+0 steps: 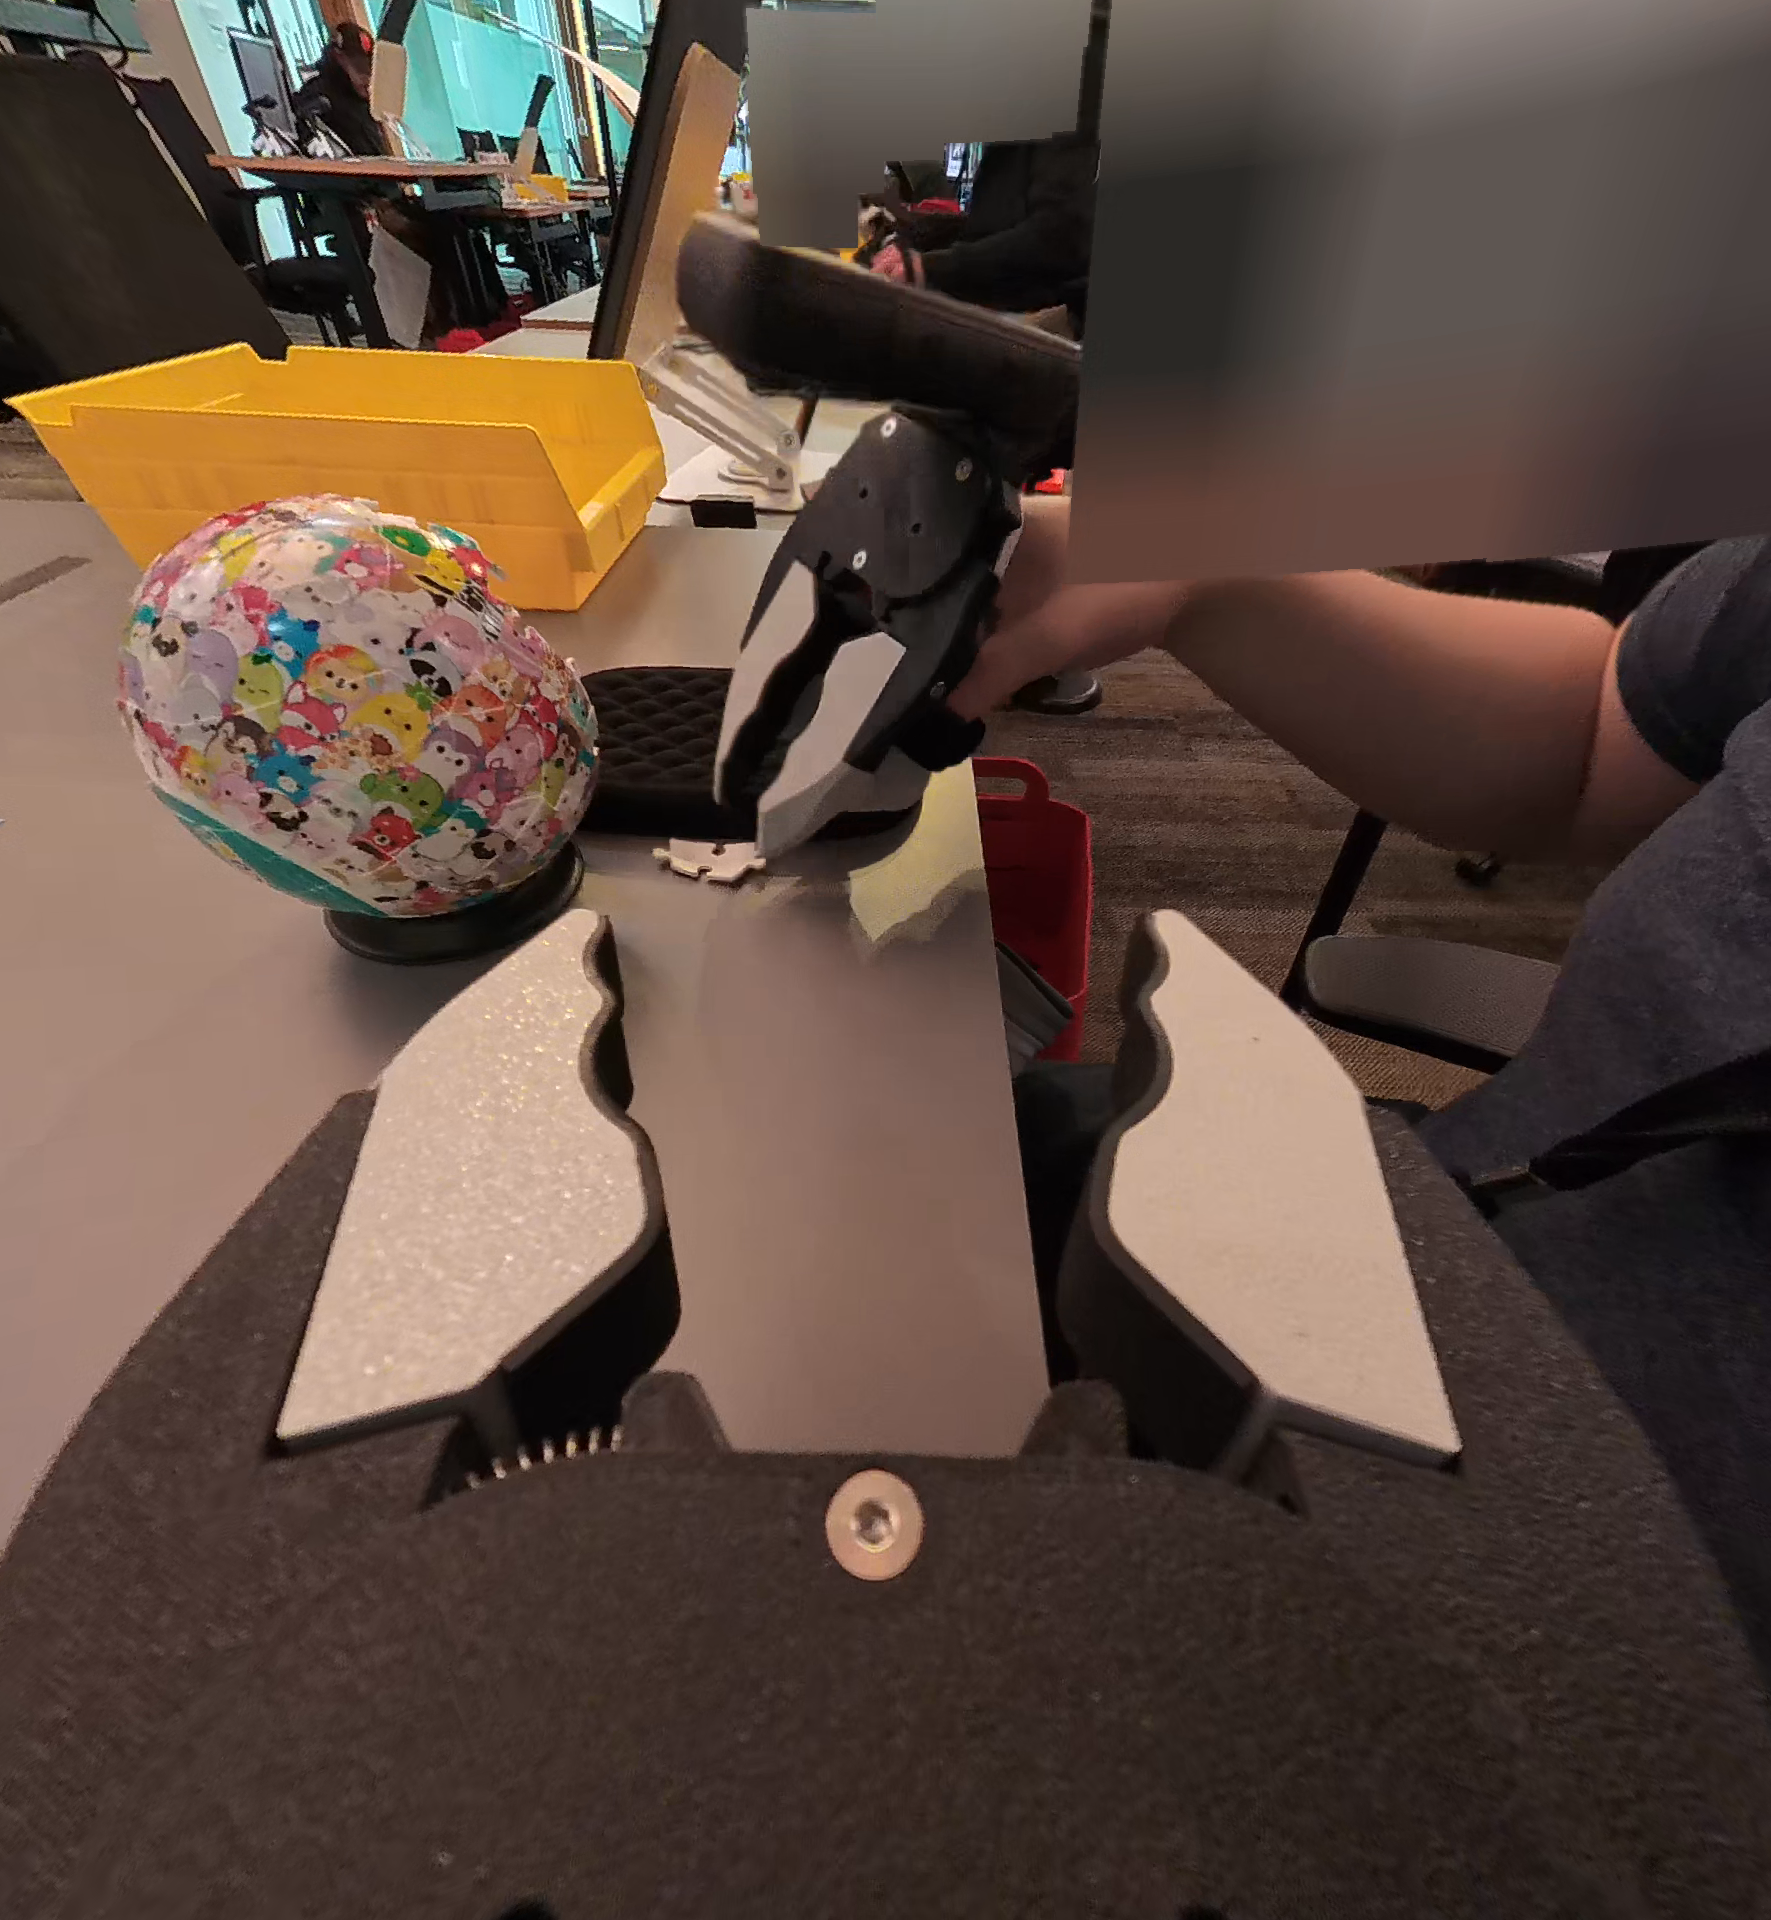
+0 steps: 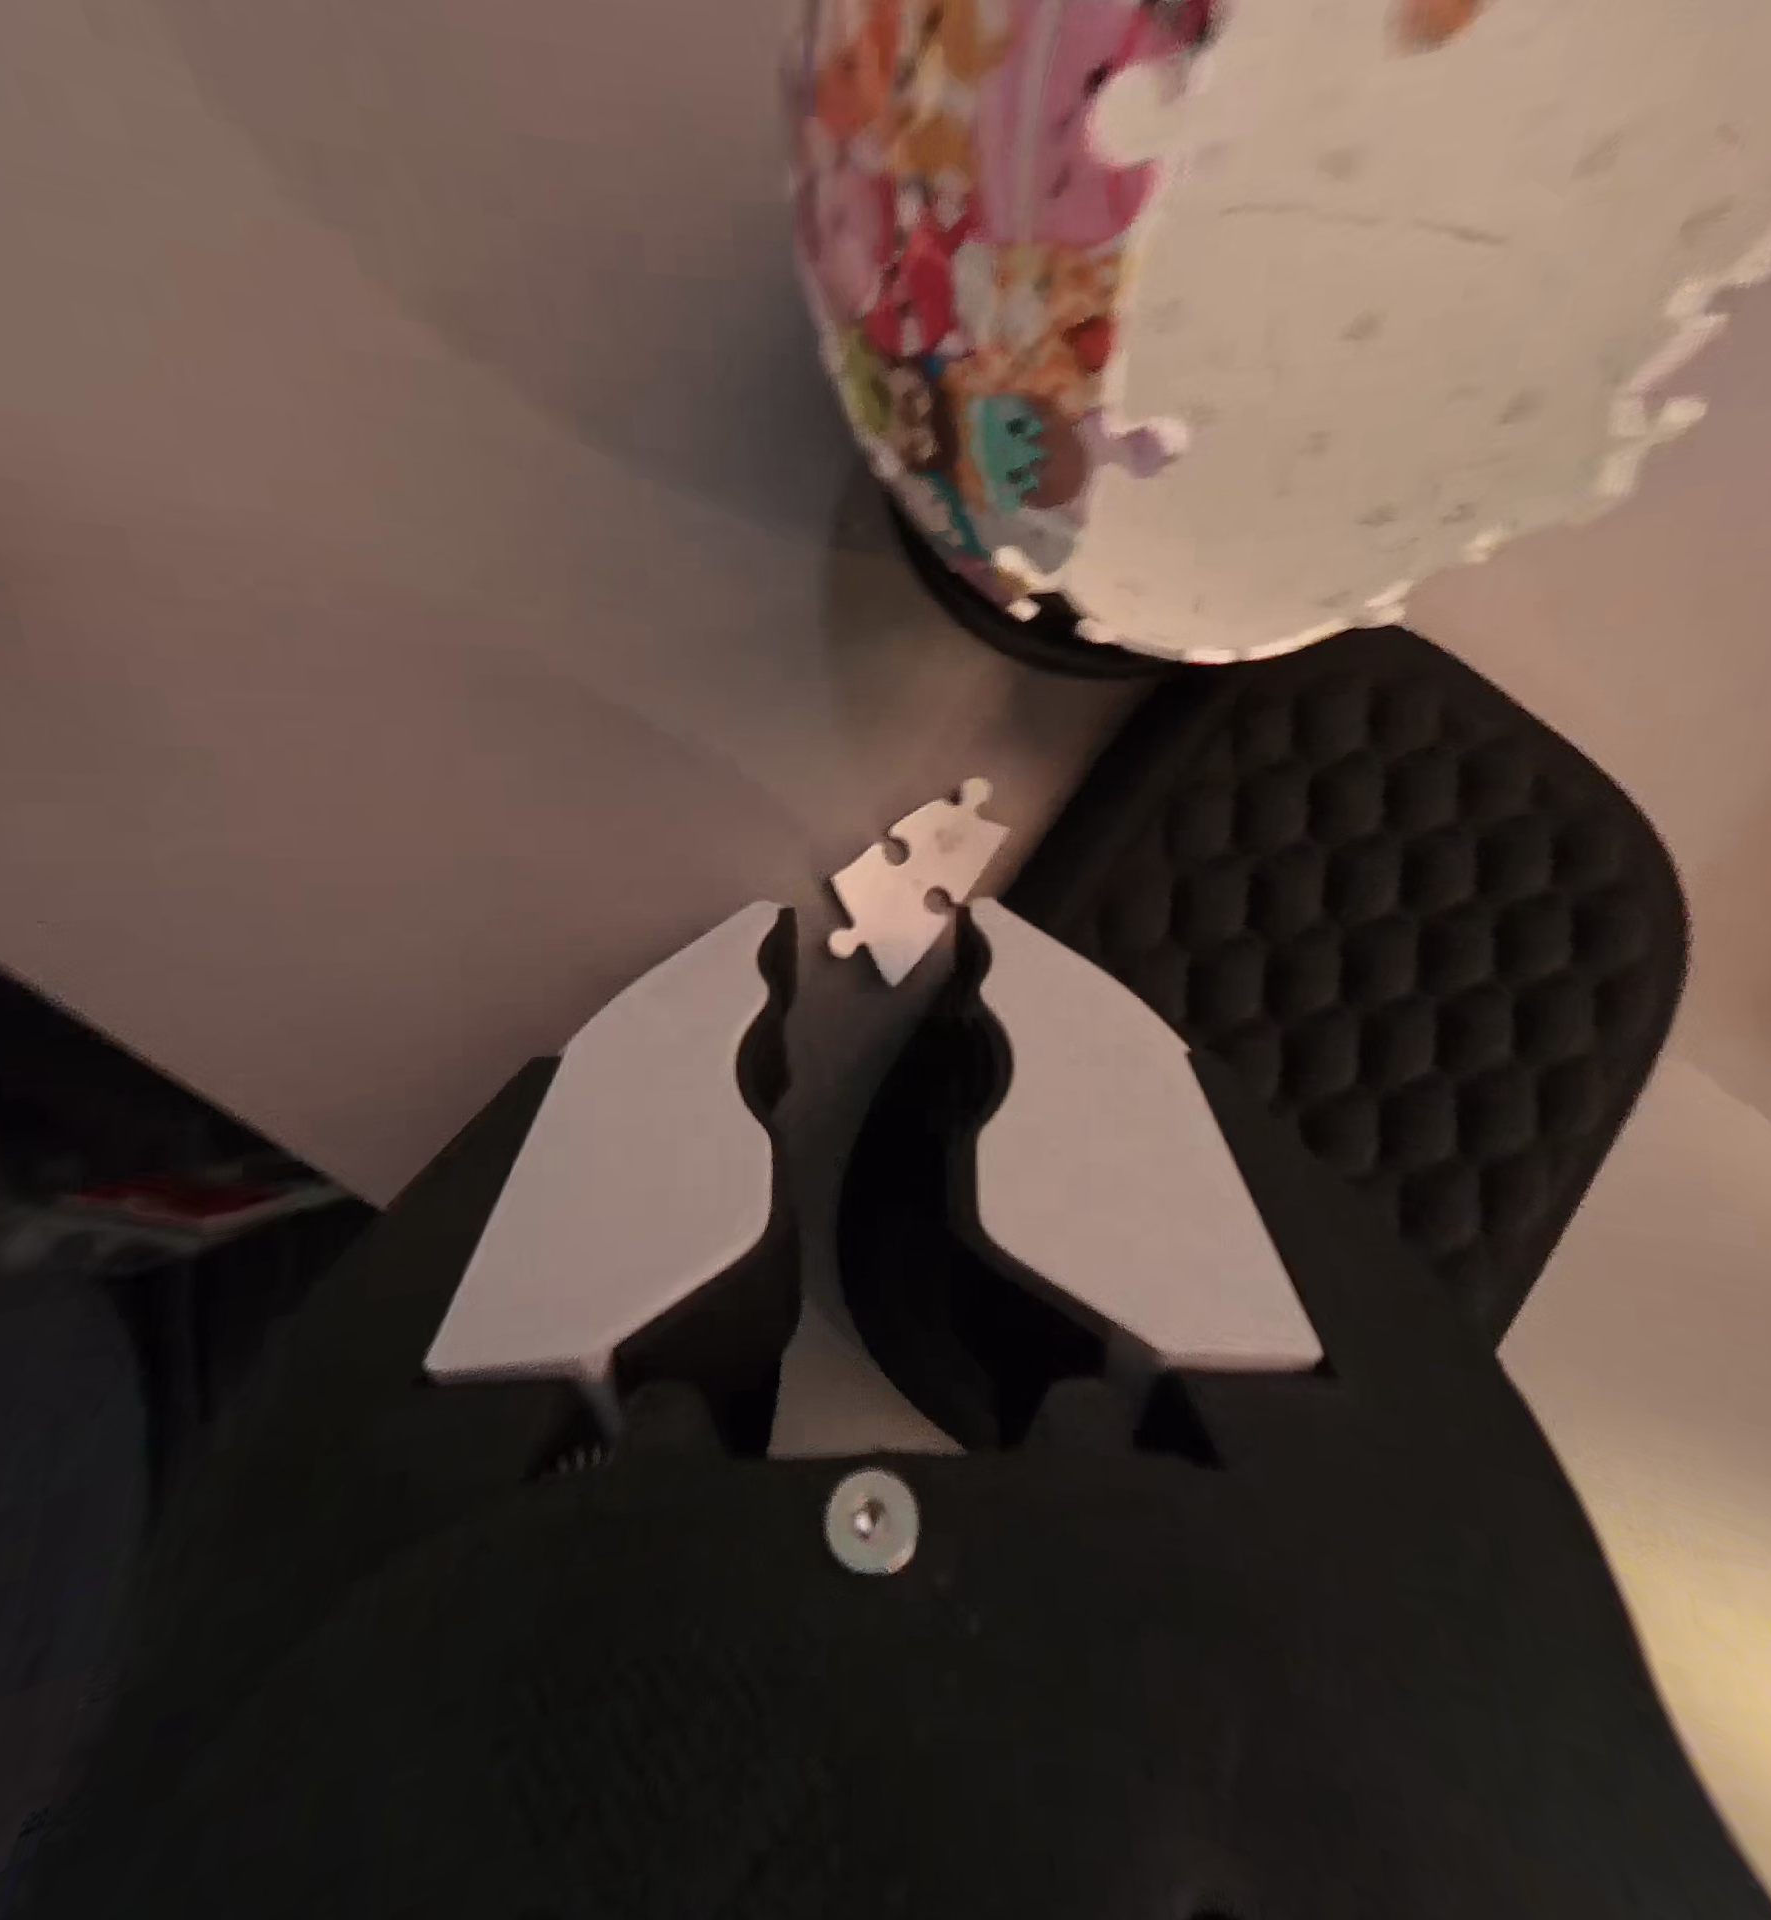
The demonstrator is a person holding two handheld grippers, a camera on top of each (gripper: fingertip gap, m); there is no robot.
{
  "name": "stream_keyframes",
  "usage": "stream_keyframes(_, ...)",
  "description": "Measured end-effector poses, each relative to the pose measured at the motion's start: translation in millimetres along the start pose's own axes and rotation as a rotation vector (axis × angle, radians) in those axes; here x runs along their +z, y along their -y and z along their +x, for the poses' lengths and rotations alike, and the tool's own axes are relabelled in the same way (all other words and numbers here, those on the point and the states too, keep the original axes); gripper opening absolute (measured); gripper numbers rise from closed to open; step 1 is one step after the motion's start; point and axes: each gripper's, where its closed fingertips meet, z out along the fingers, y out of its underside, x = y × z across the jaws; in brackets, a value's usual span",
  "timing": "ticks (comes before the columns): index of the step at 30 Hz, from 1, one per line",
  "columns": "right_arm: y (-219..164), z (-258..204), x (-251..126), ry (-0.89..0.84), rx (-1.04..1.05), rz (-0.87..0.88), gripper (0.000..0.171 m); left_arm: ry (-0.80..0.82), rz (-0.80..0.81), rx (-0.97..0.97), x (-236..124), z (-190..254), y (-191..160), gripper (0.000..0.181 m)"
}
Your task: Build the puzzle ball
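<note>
1. Grey table (image 1: pixel 237 1091), matte, carrying everything described here.
2. Near its far edge, a yellow plastic bin (image 1: pixel 361 457), open on top, with its inside hidden from this angle.
3. In front of the bin, the puzzle ball (image 1: pixel 351 707): a shell of bright cartoon creatures, seated on a black ring stand (image 1: pixel 445 920).
4. From the right wrist view, ball unfinished, with a white inner surface (image 2: pixel 1380 364) behind a ragged, toothed rim.
5. Just right of the stand, a black quilted pad (image 2: pixel 1380 987) lying flat.
6. Between stand and pad, one loose puzzle piece (image 2: pixel 912 883), pale side up, flat on the table.
7. Right gripper (image 2: pixel 876 914) tilted down, tips just at the piece; fingers narrowly apart, one fingertip (image 2: pixel 974 920) touching the piece's edge, nothing clamped.
8. Left gripper (image 1: pixel 876 935) back over the table edge, fingers spread wide, nothing between them.
9. Beyond the table edge, a red plastic container (image 1: pixel 1032 894), contents mostly hidden.
</note>
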Motion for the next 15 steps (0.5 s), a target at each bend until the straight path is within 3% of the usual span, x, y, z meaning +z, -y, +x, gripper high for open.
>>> stream_keyframes(6,2.7,3.0,5.1,-0.004,0.176,0.074,0.037,-0.024,0.013,-0.020,0.0,2.2,0.2,0.091)
stream_keyframes(15,1.7,4.0,20.0,-0.058,0.008,-0.048,0.032,-0.026,0.024,-0.020,0.7,-1.1,2.1,0.090)
